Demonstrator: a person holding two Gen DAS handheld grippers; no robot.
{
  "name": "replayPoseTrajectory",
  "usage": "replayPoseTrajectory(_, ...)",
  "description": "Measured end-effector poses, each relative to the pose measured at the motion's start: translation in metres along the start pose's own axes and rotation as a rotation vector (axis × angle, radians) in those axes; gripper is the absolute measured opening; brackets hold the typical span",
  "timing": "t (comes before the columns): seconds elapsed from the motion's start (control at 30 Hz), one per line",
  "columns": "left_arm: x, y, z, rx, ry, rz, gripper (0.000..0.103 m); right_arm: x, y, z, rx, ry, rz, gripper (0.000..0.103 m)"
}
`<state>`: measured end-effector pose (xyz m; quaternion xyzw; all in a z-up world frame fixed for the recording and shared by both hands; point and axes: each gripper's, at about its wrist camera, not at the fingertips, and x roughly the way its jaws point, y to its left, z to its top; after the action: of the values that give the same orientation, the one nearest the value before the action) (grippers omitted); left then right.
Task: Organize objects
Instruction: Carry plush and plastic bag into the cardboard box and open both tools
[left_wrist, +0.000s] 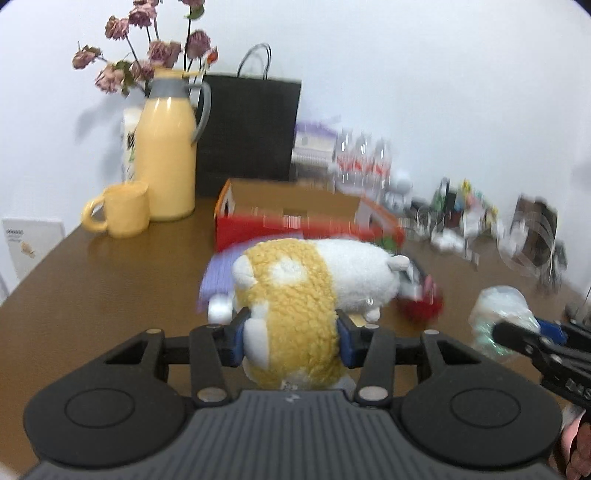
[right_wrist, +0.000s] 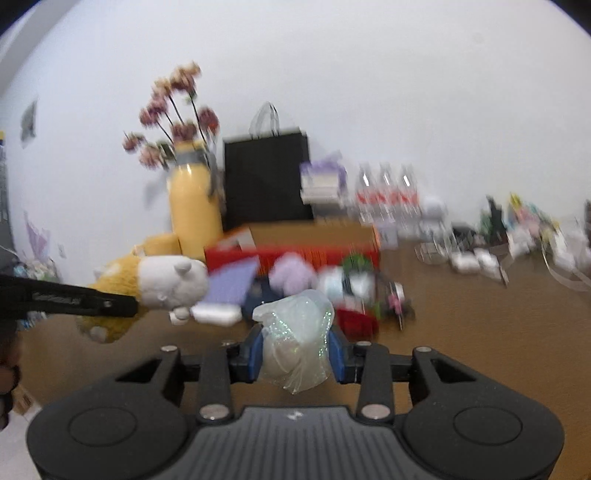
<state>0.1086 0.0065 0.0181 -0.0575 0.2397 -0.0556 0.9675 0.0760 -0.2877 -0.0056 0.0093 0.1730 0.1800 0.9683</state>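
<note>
My left gripper (left_wrist: 291, 332) is shut on a yellow and white plush toy (left_wrist: 306, 291) and holds it above the brown table (left_wrist: 110, 280). The toy also shows at the left of the right wrist view (right_wrist: 155, 288). My right gripper (right_wrist: 295, 350) is shut on a shiny translucent pouch (right_wrist: 295, 332). The pouch shows at the right of the left wrist view (left_wrist: 498, 317). An open red cardboard box (left_wrist: 306, 214) stands behind the toy, in front of a black paper bag (left_wrist: 247, 133).
A yellow thermos jug (left_wrist: 166, 155), a yellow mug (left_wrist: 118, 210) and a vase of dried flowers (left_wrist: 147, 55) stand at the back left. Water bottles (left_wrist: 362, 158) and small clutter line the back right. A purple booklet (right_wrist: 232, 284), a white case (right_wrist: 216, 314) and small toys lie before the box.
</note>
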Motion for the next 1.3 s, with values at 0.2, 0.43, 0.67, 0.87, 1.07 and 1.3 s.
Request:
replayPoseTrajectory(0.2, 0.1, 0.011, 0.125, 0.084, -0.037, 0.025, 0.047, 0.074, -0.026, 0.106, -0.08, -0.064, 0.086, 0.035)
replayPoseTrajectory(0.43, 0.343, 0.03, 0.189, 0.194, 0.215, 0.133, 0.048, 0.317, -0.077, 0.188, 0.03, 0.161, -0.039, 0.035)
replayPoseTrajectory(0.67, 0.424, 0.052, 0.173, 0.08, 0.364, 0.128, 0.059, 0.486, -0.104, 0.16, 0.082, 0.403, -0.271, 0.047)
replayPoseTrajectory(0.87, 0.423, 0.041, 0.17, 0.099, 0.385, 0.142, 0.086, 0.493, -0.116, 0.156, 0.112, 0.381, -0.244, 0.06)
replayPoseTrajectory(1.07, 0.33, 0.039, 0.194, 0.077, 0.199, 0.088, 0.088, 0.434, -0.106, 0.189, 0.104, 0.274, -0.127, 0.079)
replayPoseTrajectory(1.3, 0.136, 0.017, 0.168, 0.089, -0.061, 0.062, 0.103, 0.267, -0.08, 0.208, 0.109, 0.172, 0.015, 0.093)
